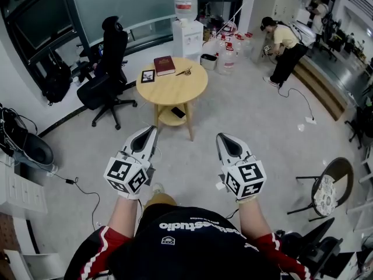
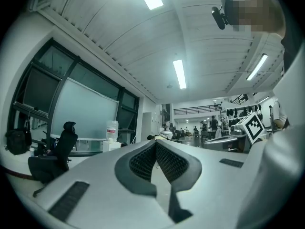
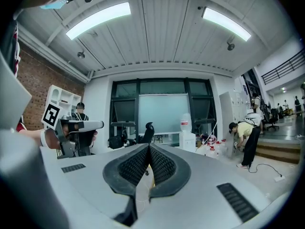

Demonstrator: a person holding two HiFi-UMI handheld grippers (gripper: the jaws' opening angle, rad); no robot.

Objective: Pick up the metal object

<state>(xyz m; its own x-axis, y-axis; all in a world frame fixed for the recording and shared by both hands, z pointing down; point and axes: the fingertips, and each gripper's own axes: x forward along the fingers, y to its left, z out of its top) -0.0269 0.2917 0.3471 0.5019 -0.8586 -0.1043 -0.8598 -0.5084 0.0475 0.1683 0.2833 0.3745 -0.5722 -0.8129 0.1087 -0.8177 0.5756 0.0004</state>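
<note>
Two grippers counted: left gripper [image 1: 152, 129], right gripper [image 1: 221, 136]. One round table [image 1: 175, 90], one red book [image 1: 164, 65], one water dispenser [image 1: 187, 37].

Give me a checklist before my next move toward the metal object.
1. Metal object in sight: ok, on the table by the book.
2. In reach: not ok, table stands well ahead of both grippers.
3. Left gripper open: not ok, shut, empty.
4. Right gripper open: not ok, shut, empty.
5. Object's shape: cannot tell, too small.
</note>
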